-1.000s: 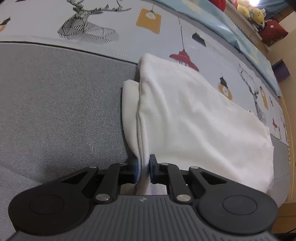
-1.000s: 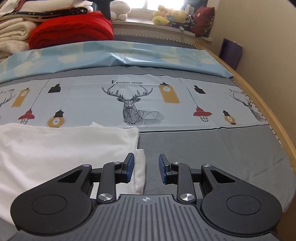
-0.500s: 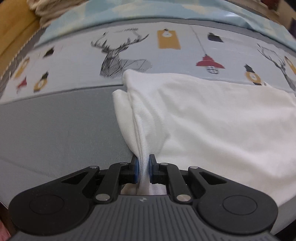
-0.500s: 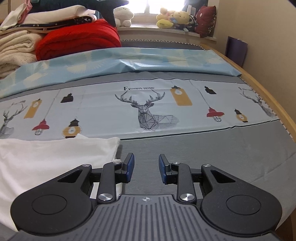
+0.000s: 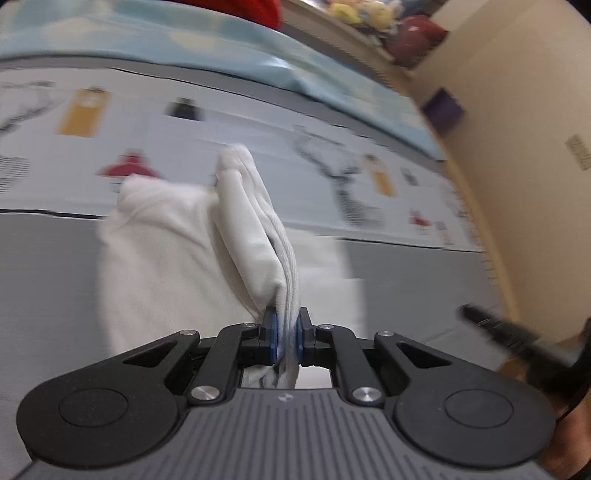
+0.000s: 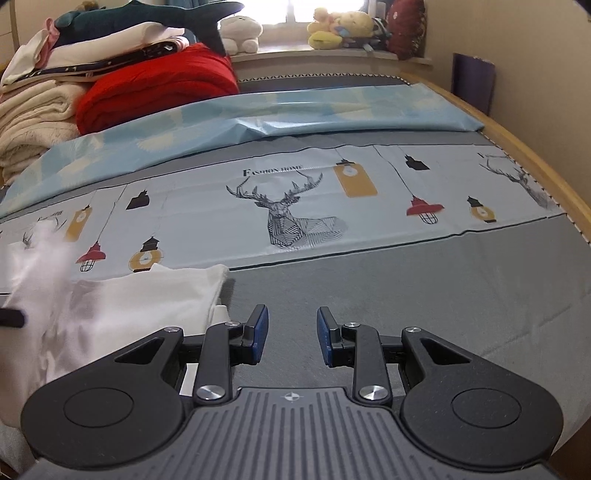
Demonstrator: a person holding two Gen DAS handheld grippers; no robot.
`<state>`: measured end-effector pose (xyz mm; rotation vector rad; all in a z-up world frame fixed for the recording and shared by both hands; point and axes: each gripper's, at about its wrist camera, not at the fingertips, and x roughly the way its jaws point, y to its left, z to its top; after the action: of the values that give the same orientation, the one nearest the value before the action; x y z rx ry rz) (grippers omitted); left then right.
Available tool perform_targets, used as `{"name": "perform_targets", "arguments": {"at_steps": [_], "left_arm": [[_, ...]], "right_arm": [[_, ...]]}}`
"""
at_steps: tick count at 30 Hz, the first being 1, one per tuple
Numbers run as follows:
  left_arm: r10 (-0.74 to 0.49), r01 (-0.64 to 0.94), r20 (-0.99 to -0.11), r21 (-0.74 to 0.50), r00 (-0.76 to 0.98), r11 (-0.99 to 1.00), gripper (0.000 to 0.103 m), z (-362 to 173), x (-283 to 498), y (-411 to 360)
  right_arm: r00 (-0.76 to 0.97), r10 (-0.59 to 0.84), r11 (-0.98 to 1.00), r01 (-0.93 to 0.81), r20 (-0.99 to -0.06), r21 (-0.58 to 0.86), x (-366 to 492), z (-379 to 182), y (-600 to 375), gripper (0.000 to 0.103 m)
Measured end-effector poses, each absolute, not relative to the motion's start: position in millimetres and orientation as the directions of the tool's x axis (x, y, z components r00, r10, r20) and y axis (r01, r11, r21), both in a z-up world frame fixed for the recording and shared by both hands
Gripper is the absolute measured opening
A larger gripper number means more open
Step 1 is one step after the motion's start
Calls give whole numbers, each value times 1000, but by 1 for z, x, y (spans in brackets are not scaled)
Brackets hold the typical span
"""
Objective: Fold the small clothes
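A small white garment (image 5: 173, 258) lies on the grey bed cover, part of it pulled up into a fold. My left gripper (image 5: 285, 338) is shut on a bunched edge of that garment and holds it lifted off the bed. The left wrist view is blurred by motion. In the right wrist view the same white garment (image 6: 122, 306) lies at the lower left, its left part blurred. My right gripper (image 6: 290, 336) stands open just right of the garment's corner, over bare grey cover, with nothing between its fingers.
The bed cover (image 6: 406, 295) has a pale band printed with deer and lanterns (image 6: 295, 221). Folded blankets and a red quilt (image 6: 155, 88) are stacked at the far left. Plush toys (image 6: 332, 29) sit on the windowsill. A wooden bed edge (image 6: 535, 155) and wall bound the right side.
My left gripper has risen and swung across, carrying the garment's edge over the rest of the cloth. The right gripper has shifted slightly right, away from the garment's corner, still open.
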<state>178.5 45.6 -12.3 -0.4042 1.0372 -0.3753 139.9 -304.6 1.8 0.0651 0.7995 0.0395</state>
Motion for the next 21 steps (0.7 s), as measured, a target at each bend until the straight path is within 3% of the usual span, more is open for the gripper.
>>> {"name": "perform_targets", "arguments": {"at_steps": [8, 12, 16, 21], "left_arm": [[-580, 142, -695, -582, 425, 801, 13, -29, 200, -53], [-636, 185, -645, -626, 425, 758, 25, -23, 200, -45], [-573, 164, -705, -562, 418, 811, 25, -24, 195, -16], [-468, 130, -794, -456, 387, 880, 25, -31, 185, 23]], "right_arm": [[680, 59, 998, -21, -731, 62, 139, -4, -308, 30], [657, 84, 996, -32, -749, 84, 143, -8, -306, 30], [622, 147, 987, -45, -769, 152, 148, -14, -300, 31], [498, 305, 948, -80, -812, 307, 156, -31, -274, 40]]}}
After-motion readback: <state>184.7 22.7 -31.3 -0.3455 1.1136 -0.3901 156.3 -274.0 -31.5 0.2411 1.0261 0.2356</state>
